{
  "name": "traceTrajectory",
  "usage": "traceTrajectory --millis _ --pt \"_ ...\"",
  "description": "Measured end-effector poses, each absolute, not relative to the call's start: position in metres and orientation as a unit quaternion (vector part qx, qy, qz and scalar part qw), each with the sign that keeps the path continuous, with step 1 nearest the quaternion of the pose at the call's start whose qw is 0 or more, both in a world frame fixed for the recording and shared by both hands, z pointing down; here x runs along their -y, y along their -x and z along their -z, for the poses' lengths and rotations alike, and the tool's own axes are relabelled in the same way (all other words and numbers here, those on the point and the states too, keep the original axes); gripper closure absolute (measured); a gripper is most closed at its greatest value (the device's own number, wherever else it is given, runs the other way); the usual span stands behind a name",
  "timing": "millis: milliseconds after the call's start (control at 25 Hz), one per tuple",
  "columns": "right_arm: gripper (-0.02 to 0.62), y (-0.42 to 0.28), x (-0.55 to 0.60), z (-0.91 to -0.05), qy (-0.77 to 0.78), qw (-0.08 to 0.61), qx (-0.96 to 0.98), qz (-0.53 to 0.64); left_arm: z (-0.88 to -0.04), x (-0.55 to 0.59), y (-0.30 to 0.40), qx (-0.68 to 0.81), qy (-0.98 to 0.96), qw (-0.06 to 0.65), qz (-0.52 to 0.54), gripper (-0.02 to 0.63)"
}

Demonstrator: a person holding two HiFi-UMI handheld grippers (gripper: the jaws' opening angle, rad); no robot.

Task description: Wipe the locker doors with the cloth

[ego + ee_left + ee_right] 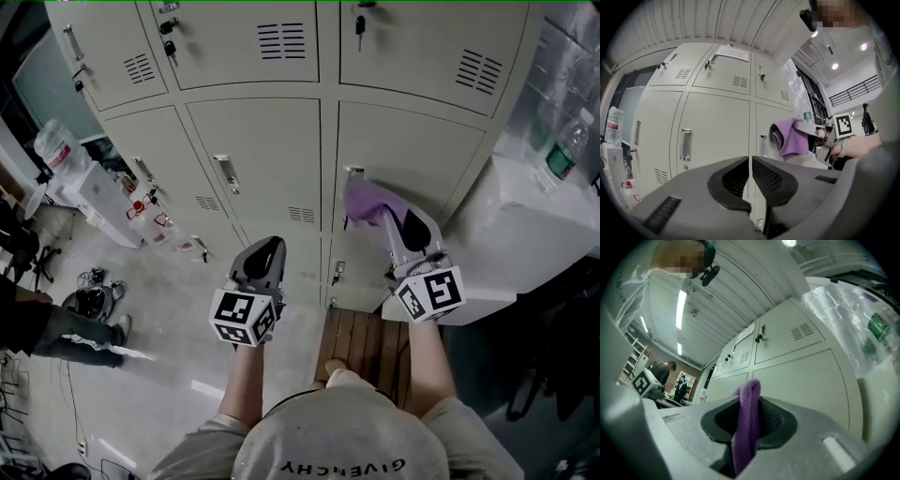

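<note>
While every locker stands shut, right tongs clamp cloth, perhaps touching one.

Wooden pallet on grey floor

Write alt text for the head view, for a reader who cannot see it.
Seen from above, the right gripper holds a purple cloth up by a beige locker door, just below its handle. The left gripper, shut and empty, hangs to its left.
</note>
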State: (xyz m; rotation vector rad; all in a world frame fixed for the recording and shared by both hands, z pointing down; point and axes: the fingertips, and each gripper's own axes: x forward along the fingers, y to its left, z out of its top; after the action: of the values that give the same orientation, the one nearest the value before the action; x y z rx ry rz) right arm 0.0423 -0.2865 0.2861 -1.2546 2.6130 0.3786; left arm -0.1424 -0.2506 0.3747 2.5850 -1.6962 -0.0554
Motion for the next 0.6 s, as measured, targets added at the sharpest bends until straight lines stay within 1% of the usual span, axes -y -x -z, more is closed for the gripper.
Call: traceTrajectory --millis 240,440,600 --pt "0.525 -0.017 0.318 -0.221 0.424 0.109 -0.874 -0.212 -0.345 0.275 0.145 0.553 -0.832 0.015 0.039 0.588" --pt "0.525 -0.004 0.342 -0.187 0.486 0.112 -0.827 -0.259 -0.339 0.283 0.142 0.55 -0.834 0.006 0.042 0.588" --pt "0.518 0.012 0.358 -0.177 0.507 0.073 -0.807 -0.294 -0.346 0.286 0.145 0.555 -0.83 0.018 0.043 0.588"
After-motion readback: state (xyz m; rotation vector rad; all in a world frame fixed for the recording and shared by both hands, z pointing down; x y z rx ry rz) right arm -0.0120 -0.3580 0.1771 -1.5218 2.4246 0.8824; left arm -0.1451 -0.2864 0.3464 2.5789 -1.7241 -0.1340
